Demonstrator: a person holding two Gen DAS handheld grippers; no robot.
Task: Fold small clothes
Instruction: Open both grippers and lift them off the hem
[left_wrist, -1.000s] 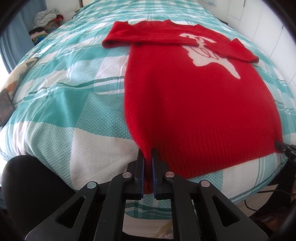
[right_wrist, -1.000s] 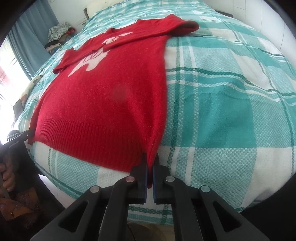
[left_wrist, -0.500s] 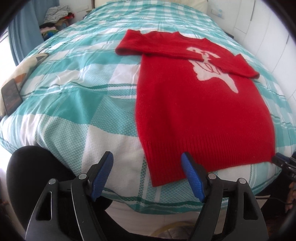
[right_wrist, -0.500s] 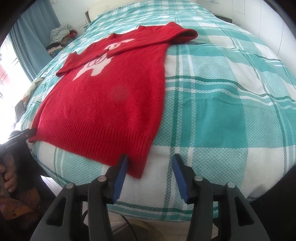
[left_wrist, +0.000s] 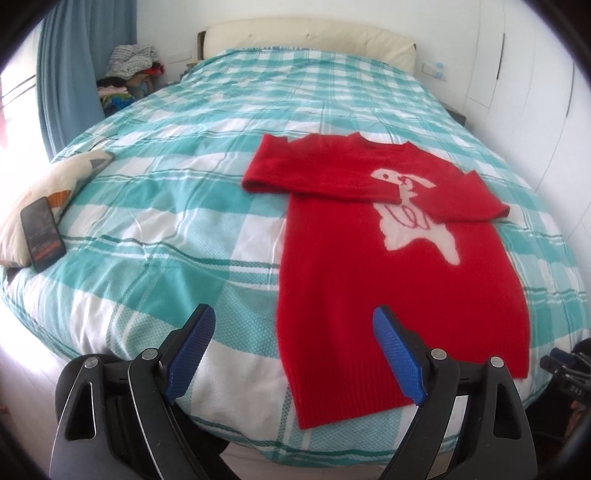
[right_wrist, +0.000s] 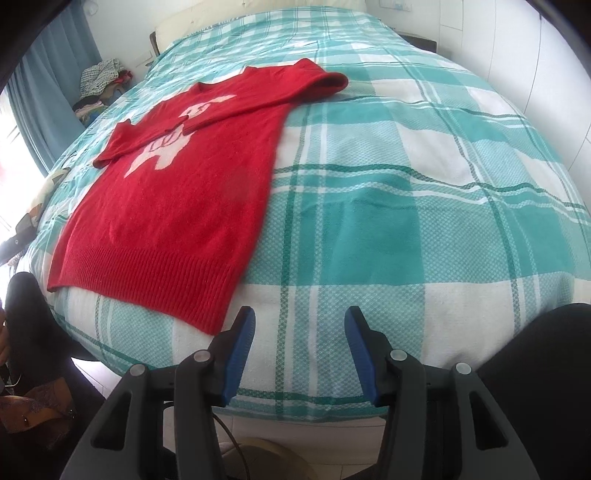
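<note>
A red knit sweater (left_wrist: 391, 266) with a white animal on its chest lies flat on the bed, both sleeves folded across the front; the right wrist view shows the sweater (right_wrist: 177, 206) from its other side. My left gripper (left_wrist: 291, 350) hovers above the hem's left corner with its jaws opening wide and nothing between them. My right gripper (right_wrist: 299, 350) hangs open just right of the hem's right corner, over bare cover, holding nothing.
The bed has a teal and white checked cover (left_wrist: 177, 206). A phone (left_wrist: 42, 232) lies on a cushion (left_wrist: 51, 184) at the left edge. Piled clothes (left_wrist: 129, 70) and a blue curtain (left_wrist: 70, 66) stand at the back left. White cupboards (left_wrist: 535, 81) line the right.
Both grippers were shut on the sweater's hem corners and have let go, opened and lifted back. The hem now lies flat on the bed.
</note>
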